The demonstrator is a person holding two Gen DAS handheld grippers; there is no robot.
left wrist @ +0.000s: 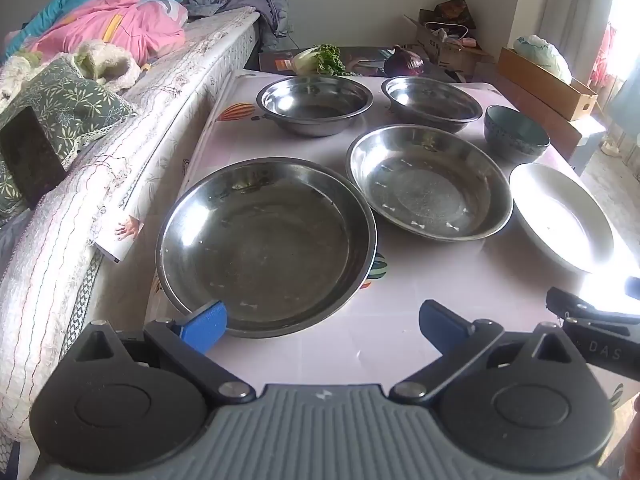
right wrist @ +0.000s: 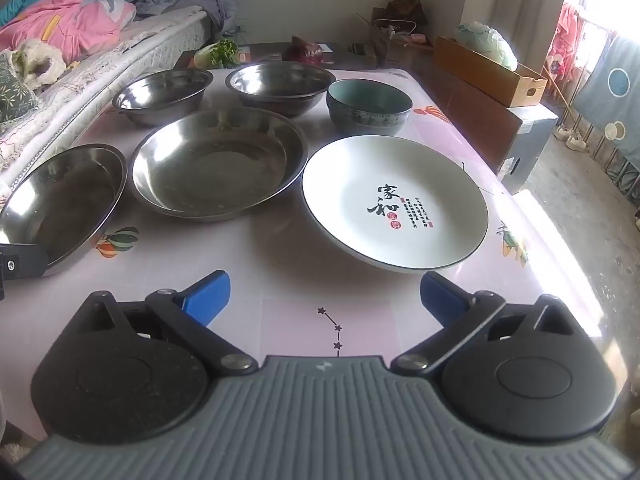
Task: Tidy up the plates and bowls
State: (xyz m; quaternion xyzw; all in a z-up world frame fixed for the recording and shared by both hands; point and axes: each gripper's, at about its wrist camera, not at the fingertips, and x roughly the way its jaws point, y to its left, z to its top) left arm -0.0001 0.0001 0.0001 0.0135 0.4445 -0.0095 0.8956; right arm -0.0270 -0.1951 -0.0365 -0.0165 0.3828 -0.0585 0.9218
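Steel dishes: two wide shallow steel plates and two deeper steel bowls, all empty and upright on the desk (right wrist: 280, 280), none stacked.
Near steel plate (left wrist: 264, 240): the largest in the left view, at the front left of the desk, just ahead of the left tongs.
Second steel plate (left wrist: 428, 184): beside it to the right, close to it; whether the rims touch cannot be told.
Left steel bowl (left wrist: 316, 104): in the back row, behind the near steel plate.
Right steel bowl (left wrist: 432, 102): in the same back row, apart from the left one.
Teal bowl (right wrist: 368, 106): ceramic, at the back right, just behind the white plate.
White plate (right wrist: 394, 204): ceramic with a dark rim and black and red writing in its middle, at the front right, straight ahead of the right tongs.
Left tongs (left wrist: 322, 326): spread wide, holding nothing; the left blue pad (left wrist: 204, 326) sits over the near rim of the near steel plate, and contact cannot be told.
Right tongs (right wrist: 324, 296): spread wide and empty, above bare tablecloth, short of the white plate.
Desk cover: pale pink cloth with balloon and star prints.
Surroundings: bed (left wrist: 120, 152) with pink bedding along the left, greens (left wrist: 320, 60) and a purple cabbage (left wrist: 406, 62) beyond the far edge, a cardboard box (right wrist: 488, 70) to the right.
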